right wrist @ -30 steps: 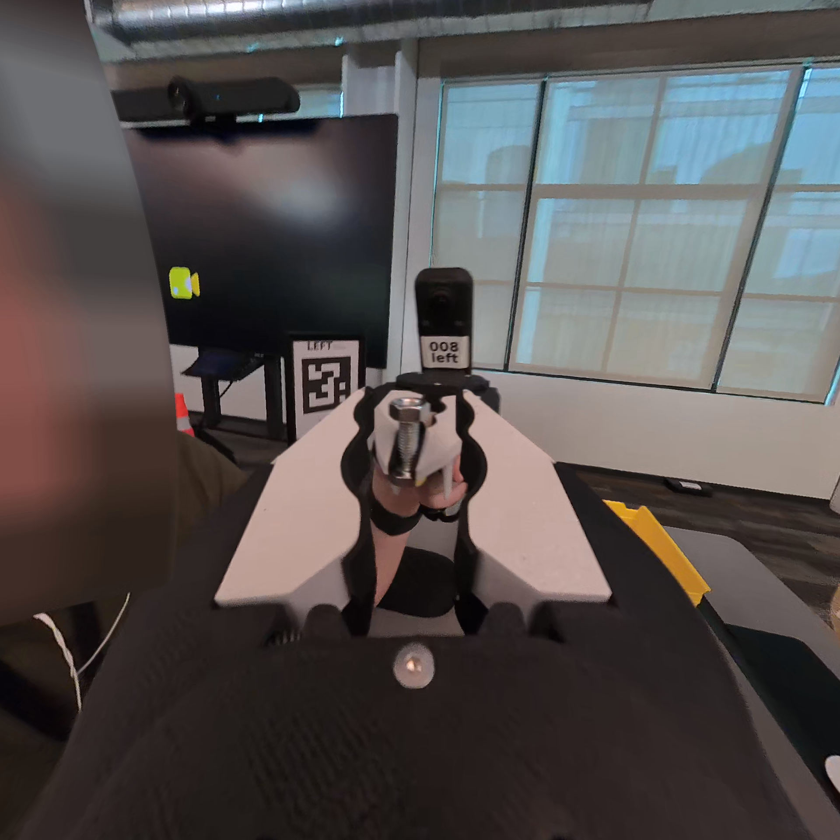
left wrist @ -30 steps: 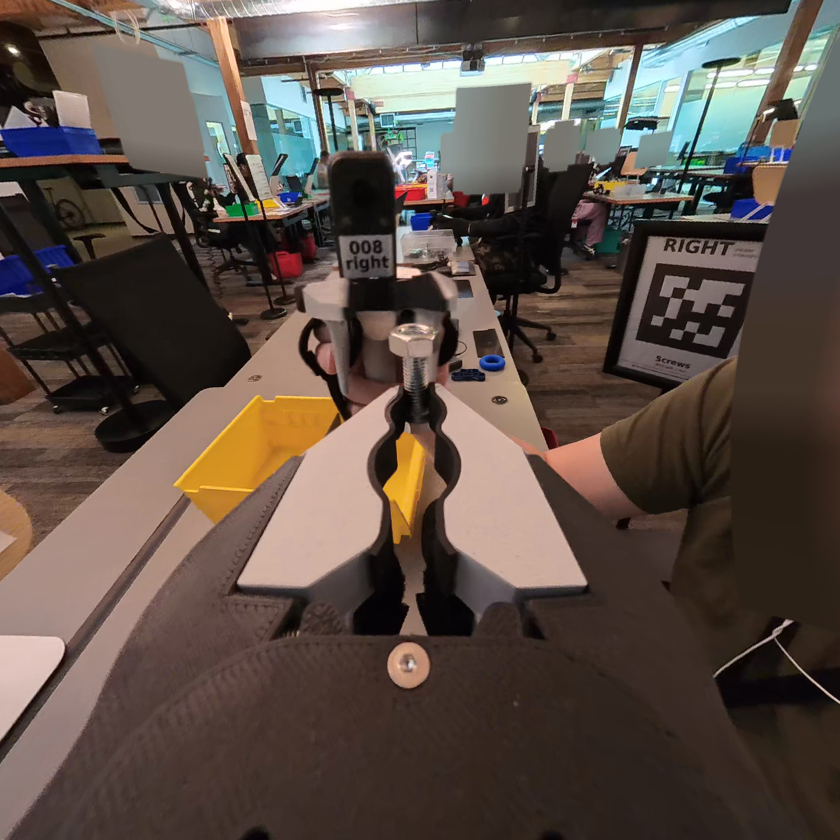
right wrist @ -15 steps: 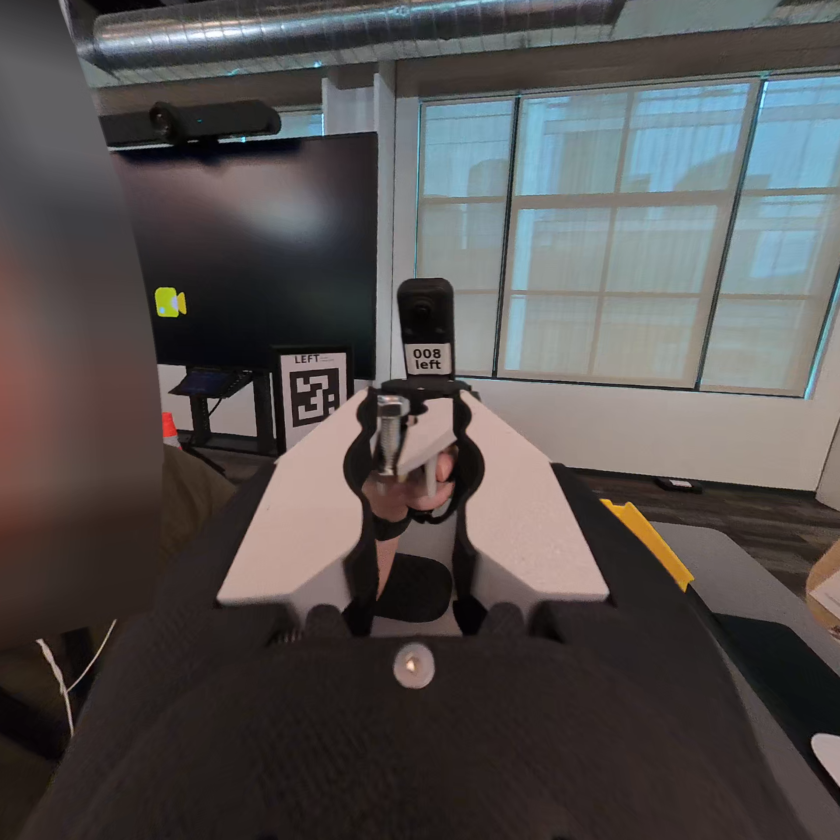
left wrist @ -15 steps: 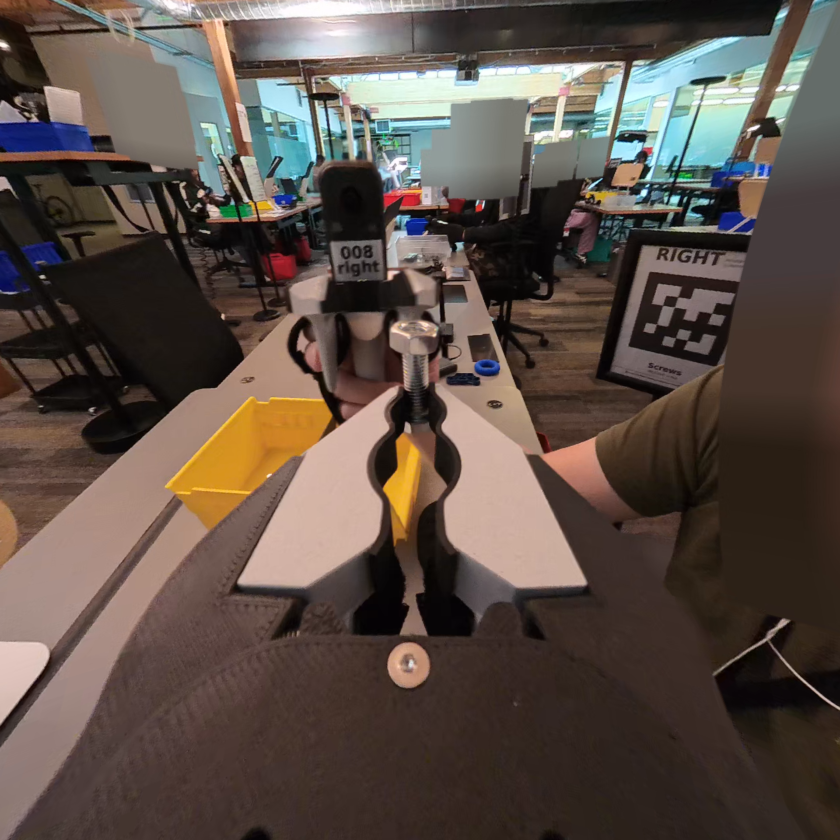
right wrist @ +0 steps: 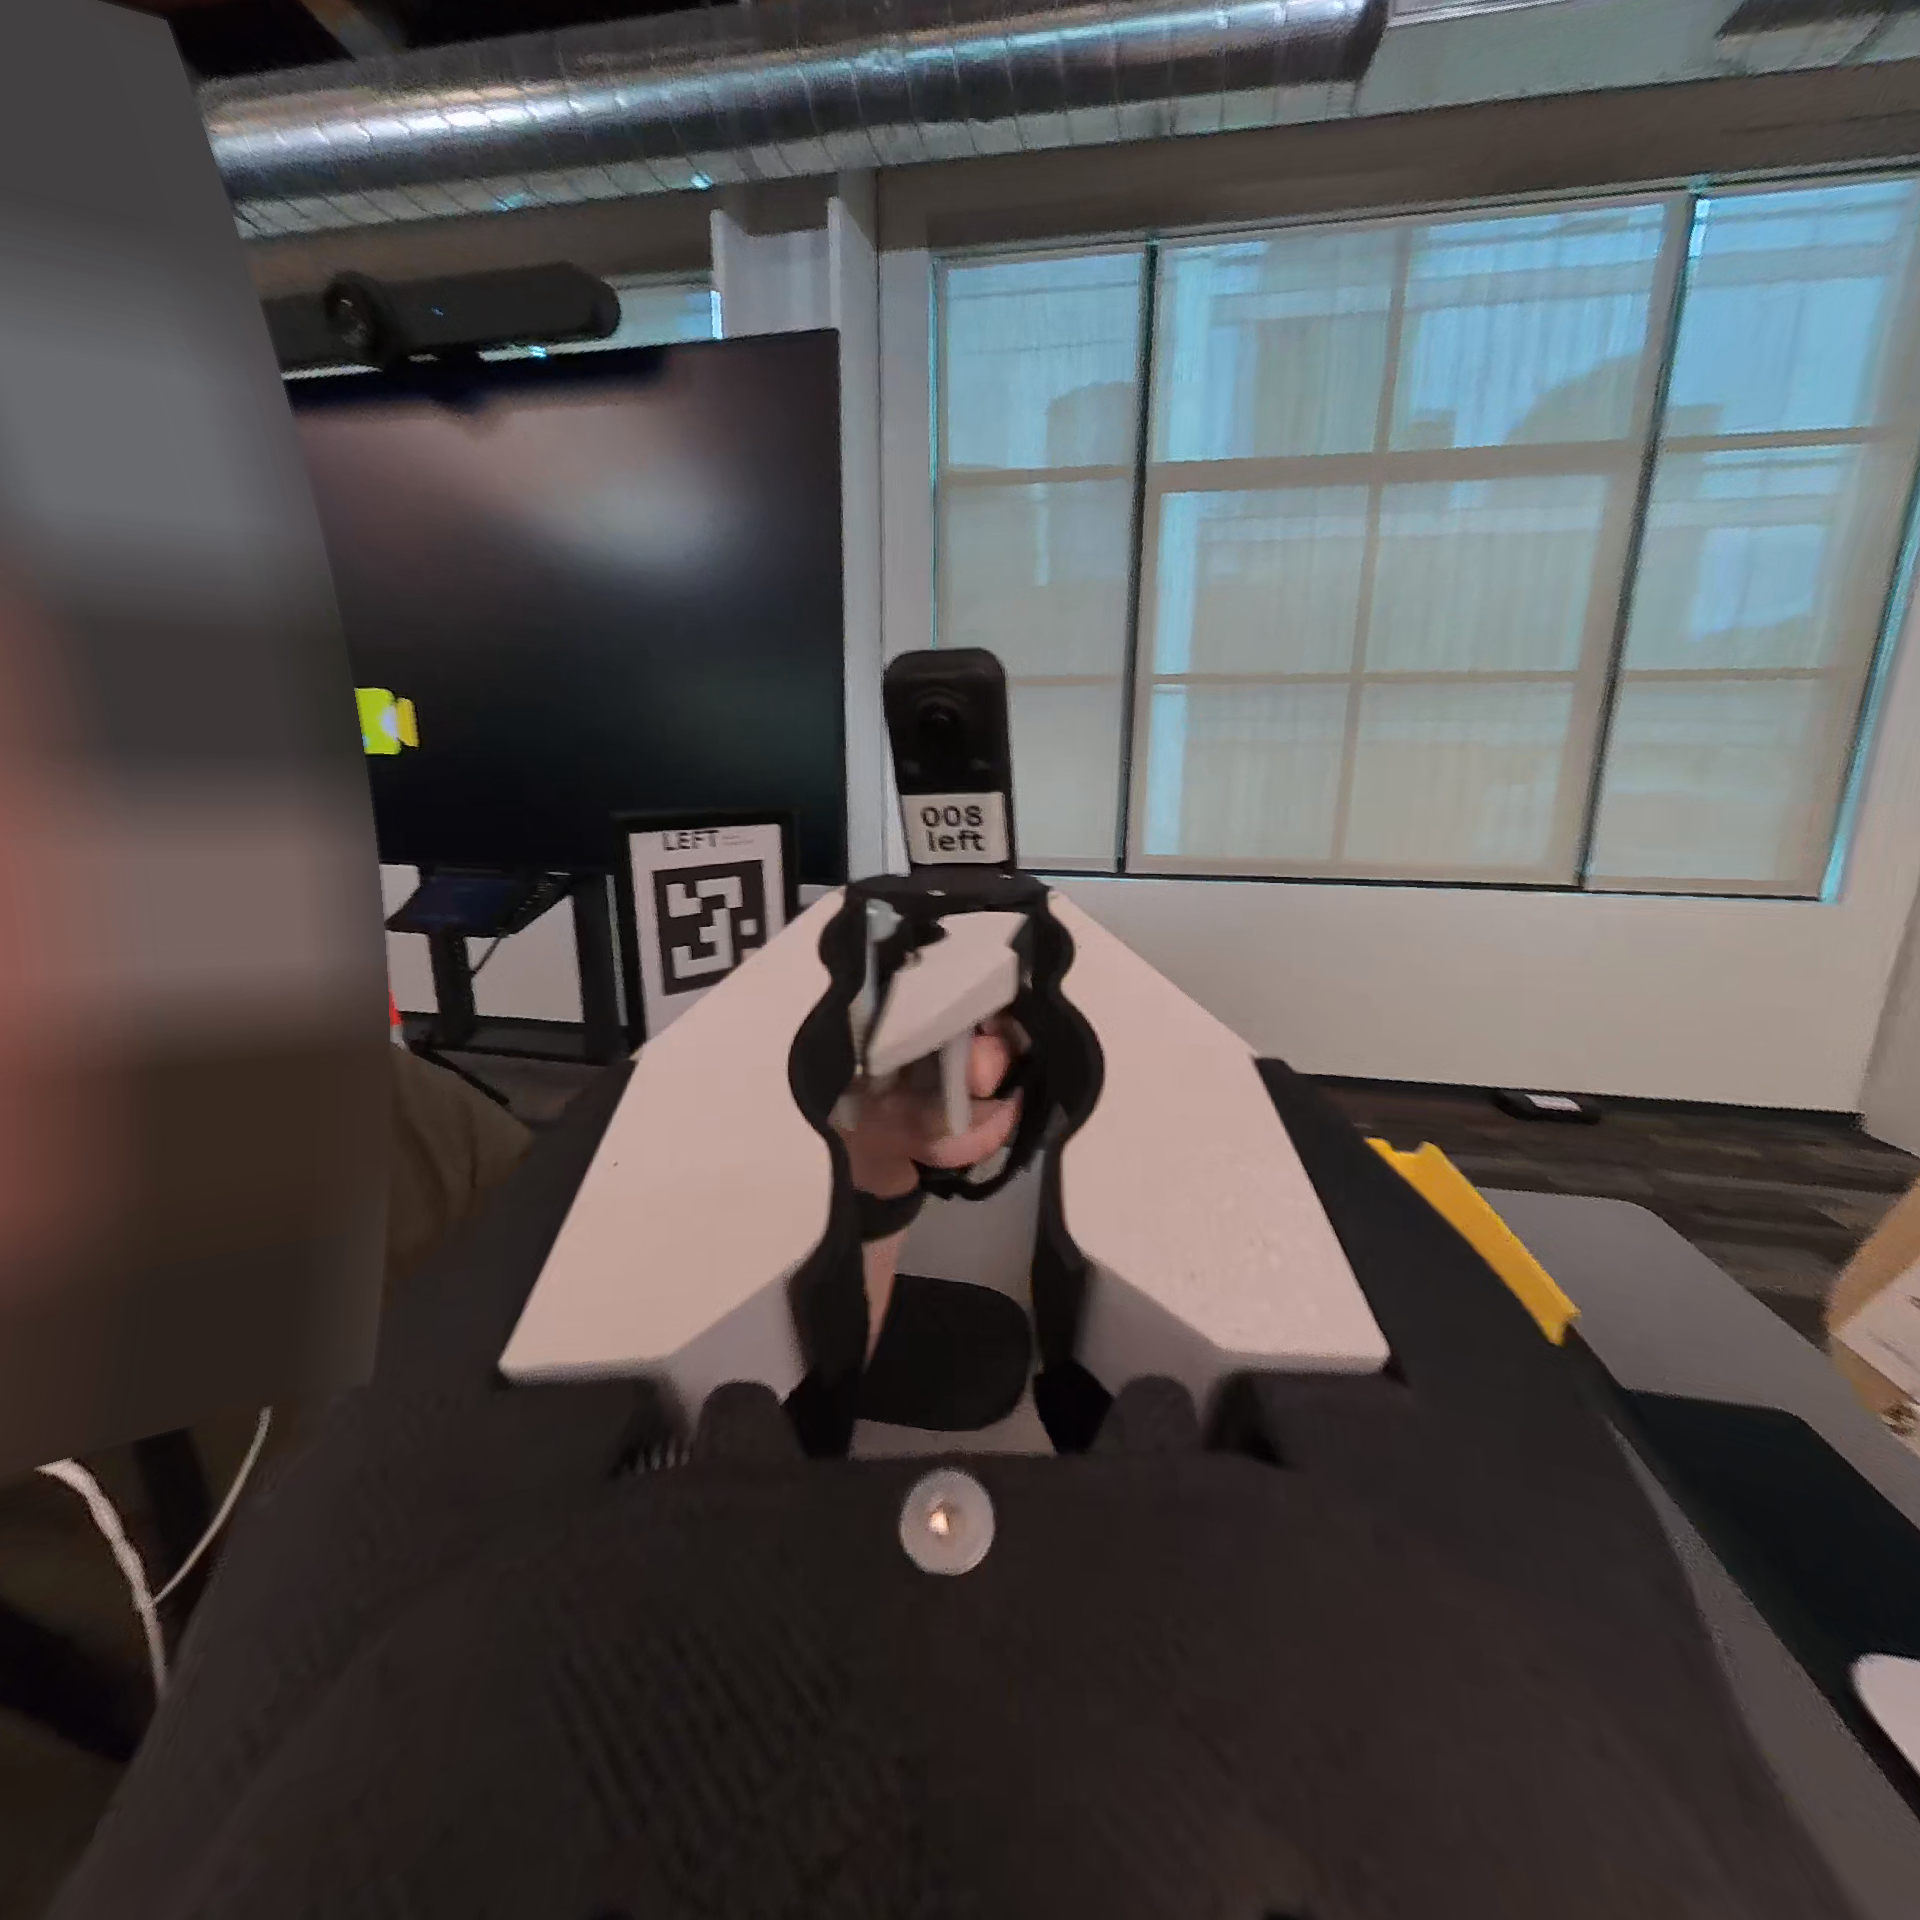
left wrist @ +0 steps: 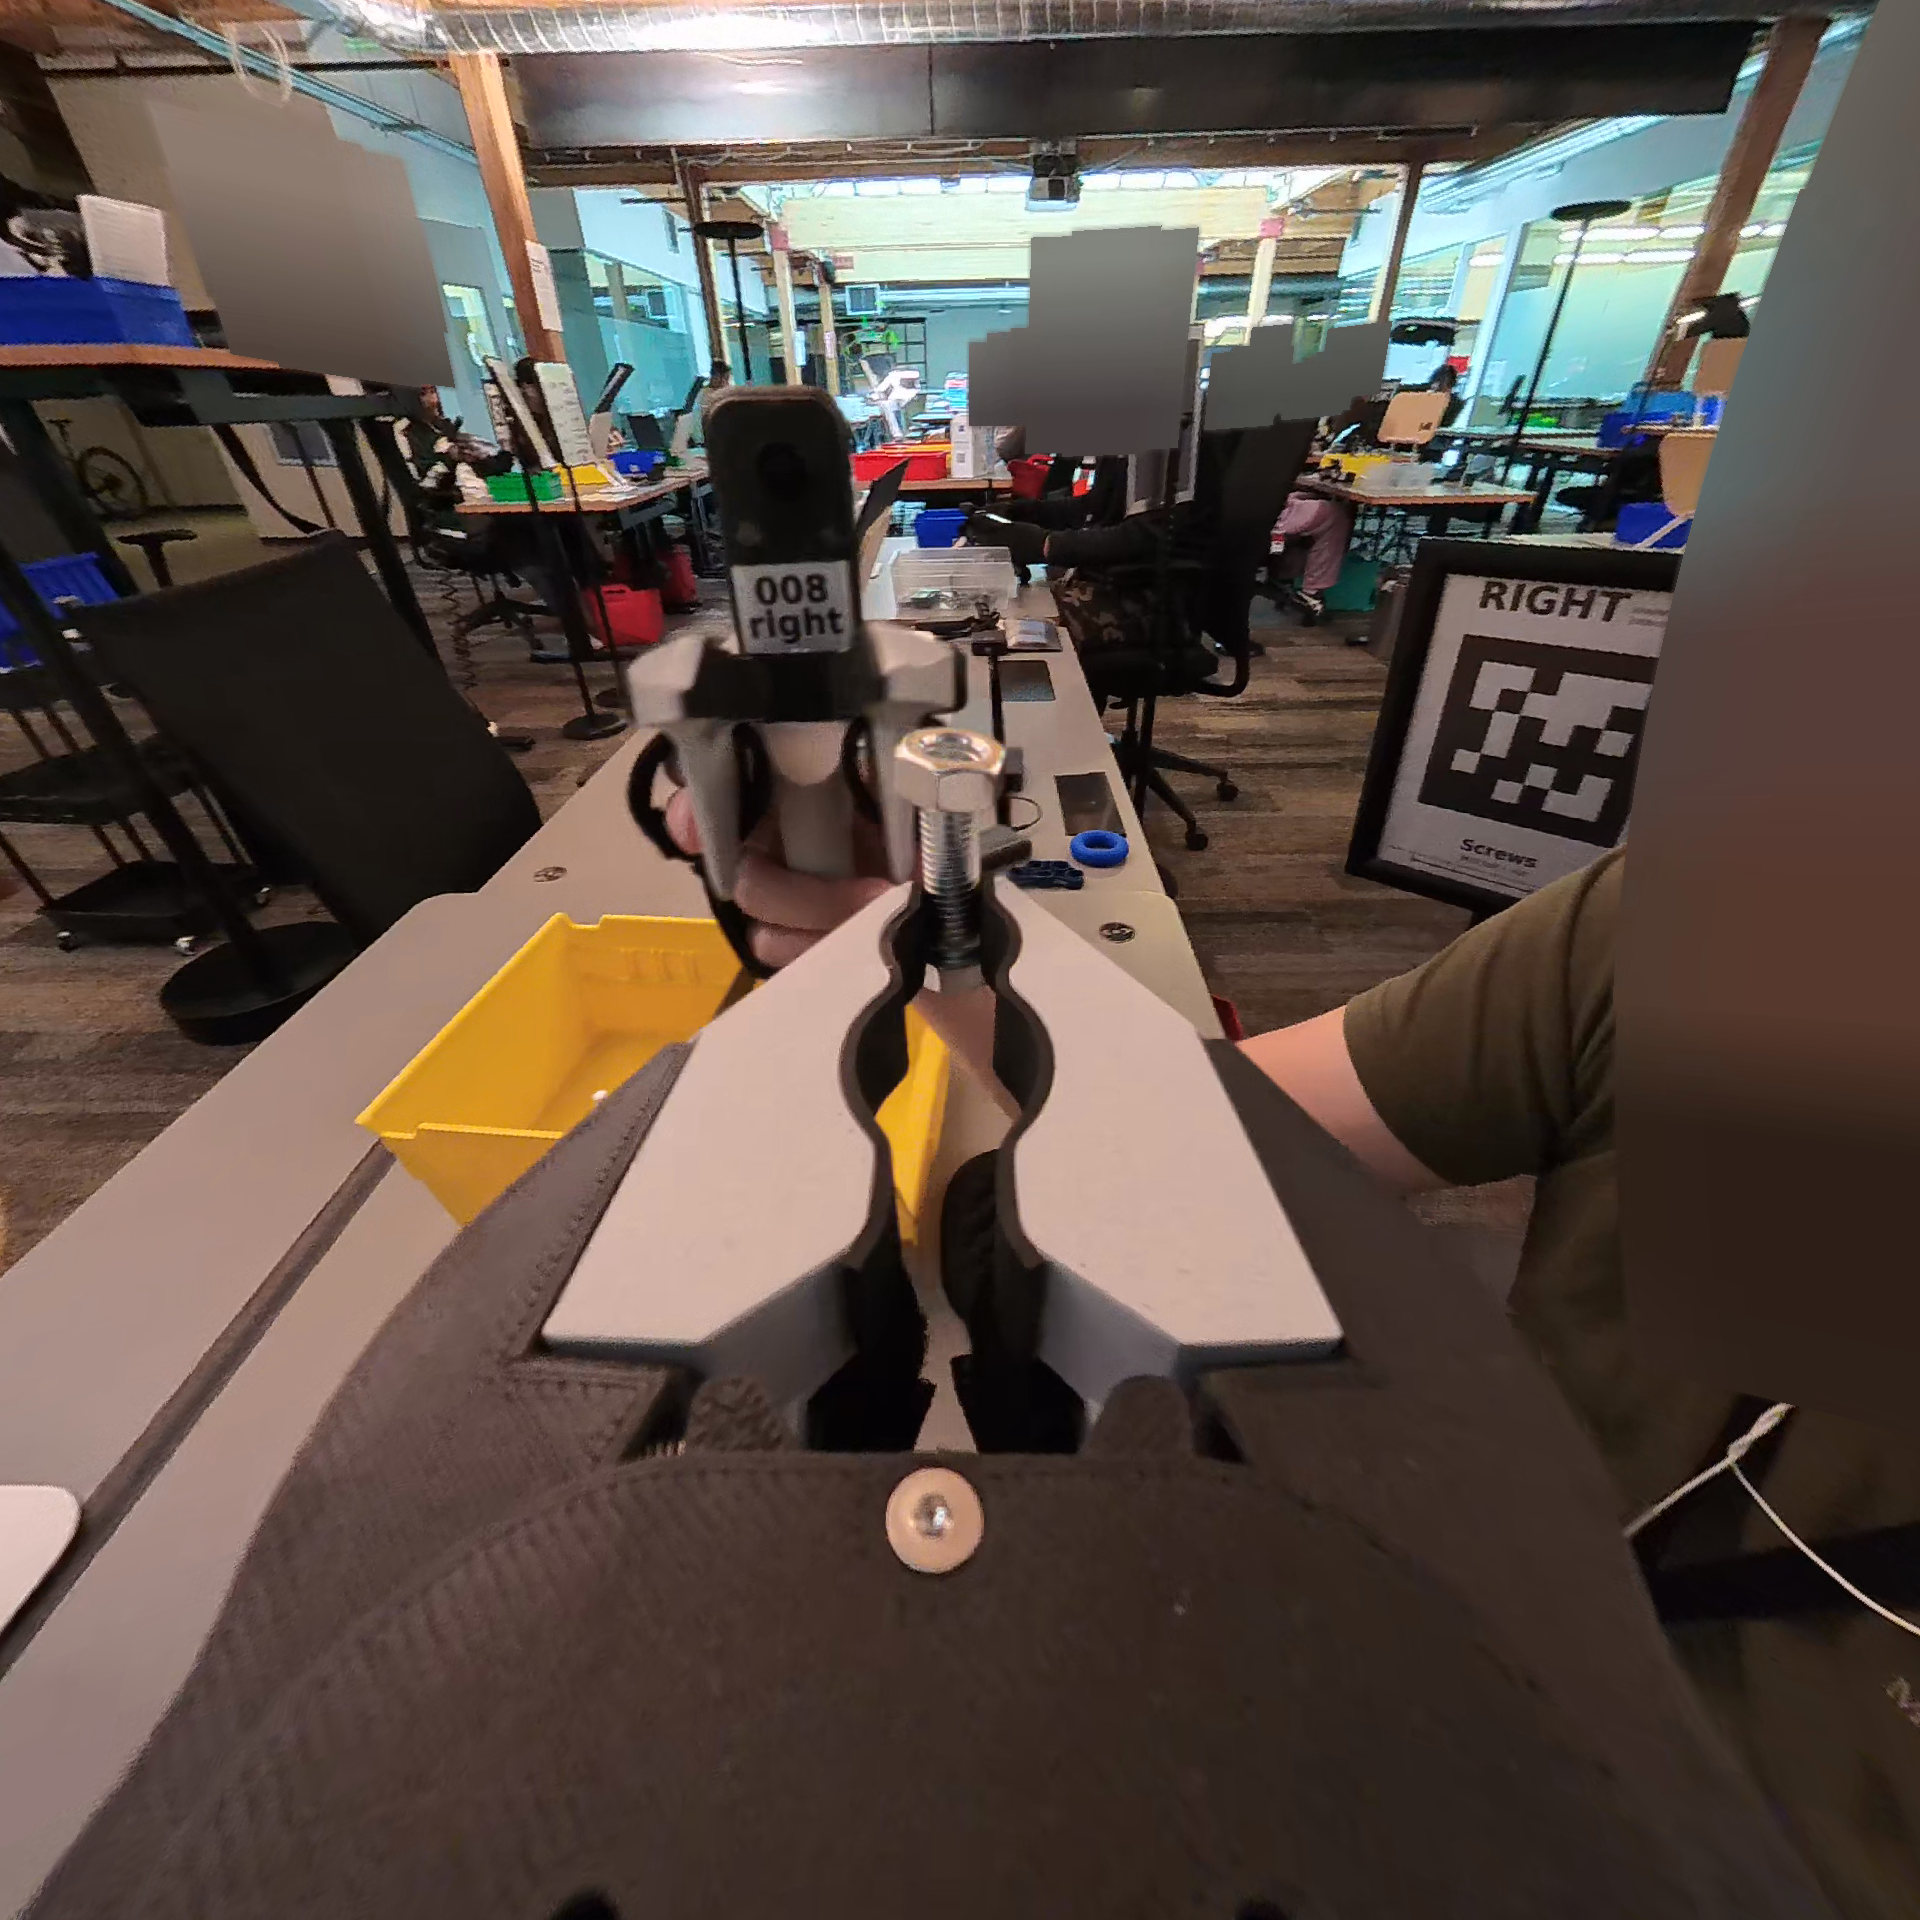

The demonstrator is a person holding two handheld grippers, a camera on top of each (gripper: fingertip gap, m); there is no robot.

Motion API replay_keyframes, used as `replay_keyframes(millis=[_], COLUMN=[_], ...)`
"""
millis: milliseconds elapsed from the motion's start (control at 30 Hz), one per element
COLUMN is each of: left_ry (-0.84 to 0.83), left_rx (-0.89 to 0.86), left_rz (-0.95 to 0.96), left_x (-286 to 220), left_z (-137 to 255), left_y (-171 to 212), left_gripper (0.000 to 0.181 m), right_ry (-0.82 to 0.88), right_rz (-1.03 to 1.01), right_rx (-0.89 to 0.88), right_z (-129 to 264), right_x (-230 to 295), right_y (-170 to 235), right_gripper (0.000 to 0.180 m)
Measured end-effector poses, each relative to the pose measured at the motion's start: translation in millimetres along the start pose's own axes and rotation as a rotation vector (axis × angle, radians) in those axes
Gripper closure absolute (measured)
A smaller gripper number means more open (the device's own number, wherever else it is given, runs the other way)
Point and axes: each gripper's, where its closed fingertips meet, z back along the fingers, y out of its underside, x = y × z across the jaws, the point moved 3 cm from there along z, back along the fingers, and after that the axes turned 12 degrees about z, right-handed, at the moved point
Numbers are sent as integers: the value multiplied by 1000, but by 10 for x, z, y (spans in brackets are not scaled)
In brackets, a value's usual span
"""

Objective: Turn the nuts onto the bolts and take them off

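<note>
My left gripper point(left wrist: 951, 920) is shut on the threaded shaft of a steel bolt point(left wrist: 945, 862). The bolt stands upright, with a hex nut point(left wrist: 951, 767) at its top end. My right gripper point(left wrist: 795, 727) faces it from just behind and to the left, held in a hand, apart from the nut. In the right wrist view my right gripper point(right wrist: 940, 920) is open and empty, its jaws wide apart. Through the gap I see the left gripper point(right wrist: 935, 997) and the blurred, tilted bolt point(right wrist: 871, 966) close to the left finger.
A yellow bin point(left wrist: 582, 1049) stands on the grey table point(left wrist: 208, 1195) below the grippers. A blue ring point(left wrist: 1098, 847) and small black parts lie farther along. A framed marker sign point(left wrist: 1527, 727) stands at the right, a black chair point(left wrist: 301, 727) at the left. A cardboard box point(right wrist: 1881, 1320) shows at the right edge.
My right gripper has shifted left, off the line of the bolt. In the right wrist view the bolt has slid from the middle of the gap to the left finger and looks tilted.
</note>
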Motion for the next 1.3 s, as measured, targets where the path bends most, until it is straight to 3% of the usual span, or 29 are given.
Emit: replay_keyframes(millis=[233, 367, 667, 767, 867, 933, 1033, 1300], left_ry=[-26, -25, -32, -31, -32, -32, -34, -32], left_rx=[10, 17, 58, 55, 44, 35, 29, 57], left_rz=[0, -1, 5, 7, 0, -8, -7, 5], left_x=[52, 43, 79, 68, 42, 28, 37, 76], left_z=[-32, -39, -81, -63, -15, 15, 27, -44], left_y=[21, 31, 97, 90, 64, 42, 33, 88], left_gripper=[173, 173, 173, 173, 173, 173, 173, 173], right_ry=[-29, -51, -3, 64, 162, 187, 75, 260], right_rz=[78, 71, 64, 133, 227, 204, -28, -355], right_rx=[134, 107, 5, 363, 809, 980, 1018, 1095], right_z=[-189, -200, -44, 316, 1059, 1518, 1914, 2589], right_x=[187, 214, 133, 54, 39, 61, 220, -75], right_y=[125, 100, -105, 171, 635, 920, 1274, 1820], right_gripper=[146, 162, 162, 162, 162, 161, 161, 161])
